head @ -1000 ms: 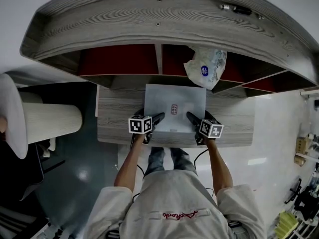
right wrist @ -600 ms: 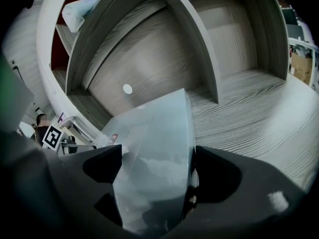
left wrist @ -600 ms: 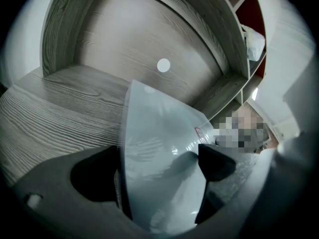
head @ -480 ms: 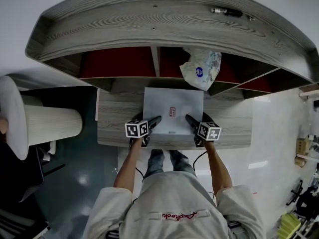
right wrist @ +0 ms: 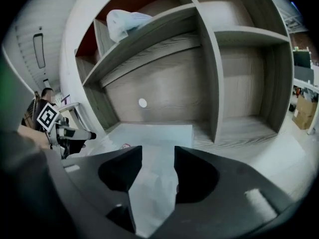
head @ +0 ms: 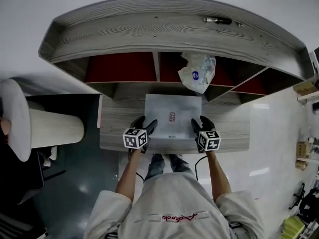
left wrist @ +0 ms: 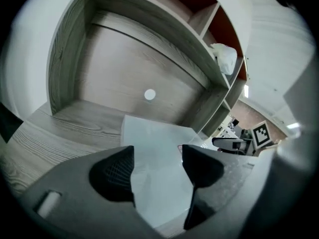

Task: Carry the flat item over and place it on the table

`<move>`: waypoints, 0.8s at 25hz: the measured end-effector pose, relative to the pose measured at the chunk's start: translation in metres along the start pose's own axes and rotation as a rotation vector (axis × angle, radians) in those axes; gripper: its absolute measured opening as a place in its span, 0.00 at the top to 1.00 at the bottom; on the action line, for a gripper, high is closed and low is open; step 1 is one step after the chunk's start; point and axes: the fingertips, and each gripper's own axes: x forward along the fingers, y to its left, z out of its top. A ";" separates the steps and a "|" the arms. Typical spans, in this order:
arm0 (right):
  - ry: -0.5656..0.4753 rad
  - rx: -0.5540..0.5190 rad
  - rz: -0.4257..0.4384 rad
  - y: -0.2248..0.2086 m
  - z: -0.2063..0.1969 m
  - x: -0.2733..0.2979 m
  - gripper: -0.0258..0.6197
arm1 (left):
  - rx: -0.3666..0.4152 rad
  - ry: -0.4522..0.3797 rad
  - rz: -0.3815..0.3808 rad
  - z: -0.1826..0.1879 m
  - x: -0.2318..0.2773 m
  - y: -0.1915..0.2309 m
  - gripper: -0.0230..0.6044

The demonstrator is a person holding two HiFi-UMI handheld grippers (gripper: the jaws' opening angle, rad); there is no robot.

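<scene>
One wood-grain table (head: pixel 117 131) sits beneath red-backed shelves (head: pixel 119 66).

No text can be read for certain. Red cursive lettering (head: pixel 178 216) crosses the person's shirt (head: pixel 174 195) at bottom centre of the head view, too distorted to spell. The flat white item (head: pixel 172 103) at centre carries a small red mark (head: pixel 172 117). The crumpled bag (head: pixel 199 66) above it has a round blue label (head: pixel 195 75). Both are too small to read.

A crumpled plastic bag (head: pixel 198 72) sits in the shelf unit (head: pixel 164 31), dark cylinder (head: pixel 218 20) on top.
</scene>
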 end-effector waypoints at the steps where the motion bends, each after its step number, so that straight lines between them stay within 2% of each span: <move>1: -0.003 -0.021 -0.004 0.002 0.002 -0.001 0.66 | 0.005 -0.003 -0.009 0.002 0.000 -0.004 0.51; 4: -0.013 -0.051 -0.010 0.011 0.010 -0.006 0.79 | 0.039 -0.014 -0.008 0.007 -0.002 -0.012 0.70; 6: -0.018 -0.059 -0.016 0.016 0.015 -0.009 0.88 | 0.056 -0.030 0.008 0.011 -0.005 -0.014 0.78; 10: -0.056 -0.048 -0.021 0.018 0.024 -0.016 0.96 | 0.098 -0.072 0.019 0.025 -0.012 -0.024 0.94; 16: -0.128 -0.084 -0.026 0.033 0.052 -0.039 0.95 | 0.189 -0.111 -0.003 0.048 -0.021 -0.045 0.96; 20: -0.210 -0.108 -0.023 0.044 0.078 -0.057 0.95 | 0.251 -0.176 -0.017 0.078 -0.033 -0.064 0.96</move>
